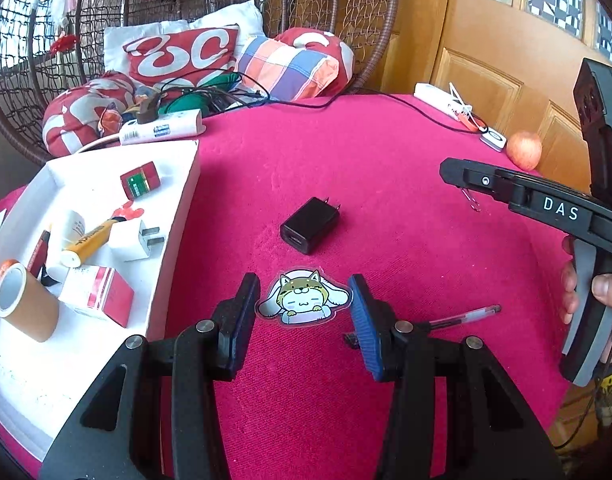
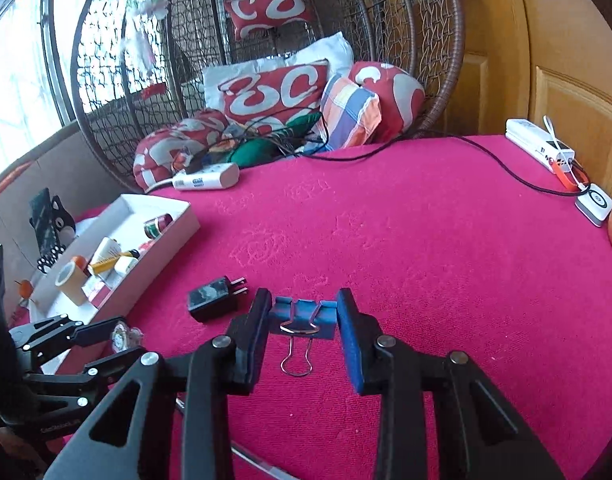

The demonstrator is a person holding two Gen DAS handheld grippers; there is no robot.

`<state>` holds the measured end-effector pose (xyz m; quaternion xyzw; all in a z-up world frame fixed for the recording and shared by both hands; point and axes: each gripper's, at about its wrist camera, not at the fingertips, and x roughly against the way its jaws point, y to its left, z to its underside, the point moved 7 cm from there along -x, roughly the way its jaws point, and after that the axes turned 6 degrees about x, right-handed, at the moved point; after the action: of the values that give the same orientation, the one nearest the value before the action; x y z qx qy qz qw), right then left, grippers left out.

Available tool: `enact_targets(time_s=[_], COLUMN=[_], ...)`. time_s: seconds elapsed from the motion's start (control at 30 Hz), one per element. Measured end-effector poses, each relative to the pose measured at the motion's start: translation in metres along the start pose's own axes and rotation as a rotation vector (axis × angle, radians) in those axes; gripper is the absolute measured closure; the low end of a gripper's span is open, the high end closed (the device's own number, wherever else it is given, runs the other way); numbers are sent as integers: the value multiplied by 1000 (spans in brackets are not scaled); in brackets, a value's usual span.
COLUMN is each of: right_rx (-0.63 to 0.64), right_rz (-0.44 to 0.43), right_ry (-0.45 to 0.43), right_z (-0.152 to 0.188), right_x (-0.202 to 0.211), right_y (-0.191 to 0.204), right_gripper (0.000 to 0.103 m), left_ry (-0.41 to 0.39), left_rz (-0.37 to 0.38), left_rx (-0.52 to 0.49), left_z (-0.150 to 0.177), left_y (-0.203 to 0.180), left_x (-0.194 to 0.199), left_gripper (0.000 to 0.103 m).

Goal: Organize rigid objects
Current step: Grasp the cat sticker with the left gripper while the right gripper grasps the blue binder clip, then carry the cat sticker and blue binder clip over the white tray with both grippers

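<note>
A: Left wrist view first. The left gripper [image 1: 304, 307] hangs low over the pink cloth-covered table [image 1: 405, 248] with its jaws spread wide and nothing held. A flat cartoon-cat sticker [image 1: 304, 299] lies on the cloth between the fingertips, not pinched. Just beyond it sits the black two-prong plug adapter [image 1: 309, 225], prongs pointing far-right. The white cardboard tray [image 1: 178, 216] is on the left, already holding a brown tape roll [image 1: 24, 306], a white plug adapter [image 1: 134, 239], a yellow tube [image 1: 89, 242] and small red-and-white boxes.

B: And the other one?

A: Right wrist view. The right gripper [image 2: 304, 316] has its blue pads either side of a blue metal binder clip [image 2: 304, 317], wire handles toward the camera. The left pad looks to touch the clip body; on the right I can't tell whether it bears. So: closing on it, grip unconfirmed. The clip seems held slightly above the cloth, though I'm not certain.

B: Advice for the step?

A: I'd squeeze across the folded body, not the loose wire loops, keeping the pads square so it doesn't pivot. Then carry it left, clearing the black adapter, and release low inside the tray.
</note>
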<state>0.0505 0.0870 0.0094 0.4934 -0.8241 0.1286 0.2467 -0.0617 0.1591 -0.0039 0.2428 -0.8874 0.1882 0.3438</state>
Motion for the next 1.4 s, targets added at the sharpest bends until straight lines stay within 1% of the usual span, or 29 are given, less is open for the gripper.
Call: enact_targets(time_s=[0.1, 0.17, 0.27, 0.47, 0.93, 1.4], right_rx=[4, 21, 54, 86, 142, 192], right_rz=[-23, -22, -19, -33, -74, -112], right_ry=[-51, -77, -108, -149, -145, -133], right_z=[-9, -13, -18, -28, -30, -40], right_x=[18, 27, 37, 50, 49, 40], right_y=[7, 14, 24, 39, 72, 106], right_gripper=[70, 70, 70, 70, 70, 70], left_ry=[-31, -51, -78, -111, -170, -219], left_rz=[5, 7, 10, 10, 1, -34], left_rx=[-9, -16, -19, -3, 61, 141], left_z=[-5, -9, -13, -17, -17, -18], left_y=[-6, -9, -11, -3, 23, 69], left_x=[13, 22, 32, 45, 69, 88], left_gripper=[58, 58, 58, 58, 58, 58])
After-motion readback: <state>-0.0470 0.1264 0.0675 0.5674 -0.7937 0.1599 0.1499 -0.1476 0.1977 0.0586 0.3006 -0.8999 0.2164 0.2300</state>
